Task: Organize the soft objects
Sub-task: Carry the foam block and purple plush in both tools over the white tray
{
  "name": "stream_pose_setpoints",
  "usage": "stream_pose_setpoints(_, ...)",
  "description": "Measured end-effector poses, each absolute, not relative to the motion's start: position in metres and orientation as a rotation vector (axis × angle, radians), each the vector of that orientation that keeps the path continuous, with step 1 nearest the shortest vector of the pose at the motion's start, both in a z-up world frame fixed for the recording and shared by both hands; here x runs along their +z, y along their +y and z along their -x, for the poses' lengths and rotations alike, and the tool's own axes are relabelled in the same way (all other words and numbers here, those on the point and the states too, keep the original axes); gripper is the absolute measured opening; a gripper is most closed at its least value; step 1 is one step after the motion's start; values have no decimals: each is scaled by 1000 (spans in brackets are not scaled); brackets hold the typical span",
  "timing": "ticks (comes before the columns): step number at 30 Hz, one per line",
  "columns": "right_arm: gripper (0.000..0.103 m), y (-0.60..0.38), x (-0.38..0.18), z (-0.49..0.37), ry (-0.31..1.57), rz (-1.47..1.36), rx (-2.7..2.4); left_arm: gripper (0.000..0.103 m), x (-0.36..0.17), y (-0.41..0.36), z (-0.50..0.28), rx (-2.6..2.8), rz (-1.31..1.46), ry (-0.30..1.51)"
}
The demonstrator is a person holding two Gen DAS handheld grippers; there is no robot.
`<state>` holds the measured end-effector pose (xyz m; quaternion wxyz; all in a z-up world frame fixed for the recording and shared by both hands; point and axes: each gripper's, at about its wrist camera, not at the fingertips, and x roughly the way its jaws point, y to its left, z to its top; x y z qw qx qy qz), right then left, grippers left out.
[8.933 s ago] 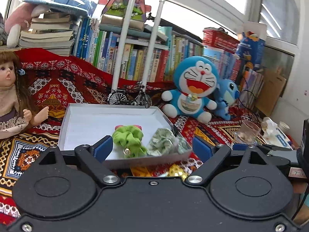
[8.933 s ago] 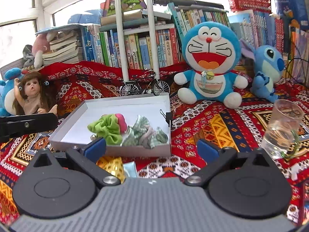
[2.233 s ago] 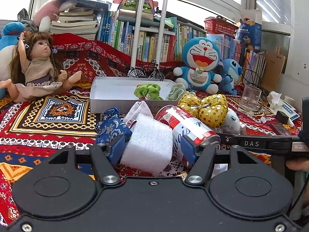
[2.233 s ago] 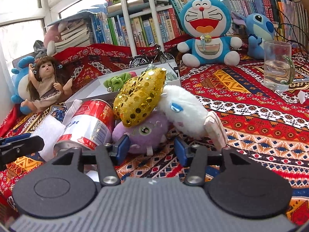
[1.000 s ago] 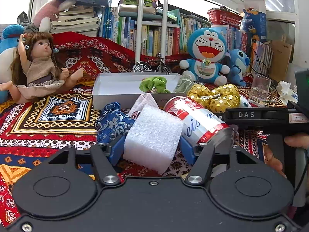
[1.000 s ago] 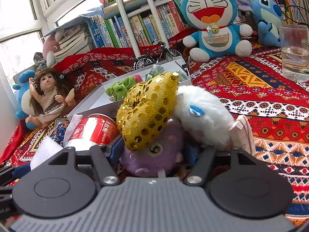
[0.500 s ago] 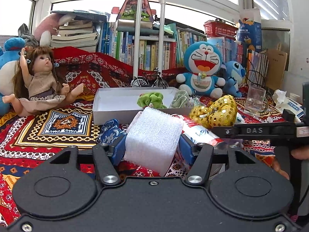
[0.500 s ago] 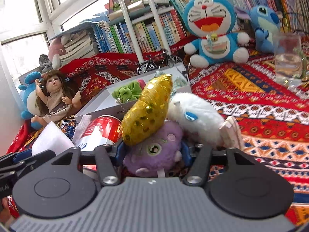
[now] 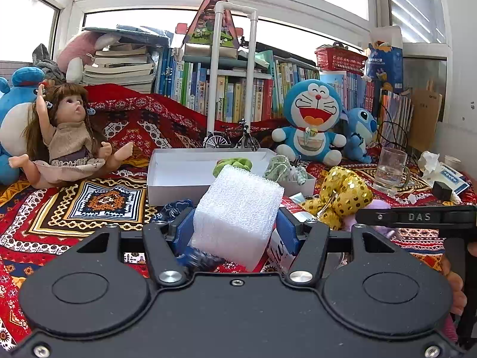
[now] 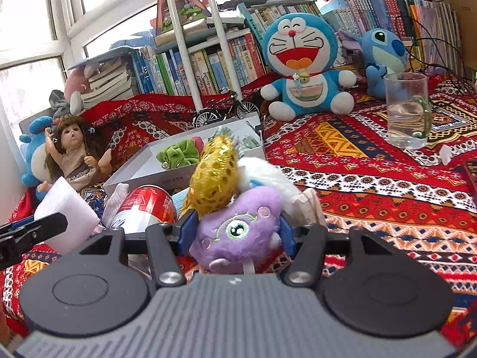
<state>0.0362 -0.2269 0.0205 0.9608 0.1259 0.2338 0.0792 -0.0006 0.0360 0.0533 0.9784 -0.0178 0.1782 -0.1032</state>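
foam block now lifted ("das" tool)

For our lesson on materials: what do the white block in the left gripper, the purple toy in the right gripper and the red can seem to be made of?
White block: probably foam, matte, with an open pitted surface.
Purple toy: plush fabric, fuzzy pile, with a stitched eye.
Red can: likely metal, glossy printed wall with a silvery rim.

Porous foam block, fuzzy purple plush, sequined gold pouch.
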Motion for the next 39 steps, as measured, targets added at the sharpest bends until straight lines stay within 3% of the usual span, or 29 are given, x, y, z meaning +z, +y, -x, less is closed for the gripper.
stream_pose_setpoints(24,60,-243,51,-24,381,-274,122,57,74,38,-11,-218,51,328)
stream_pose_setpoints(39,61,-227,101,-97,366,-274,205,57,122,54,-86,-232,83,372)
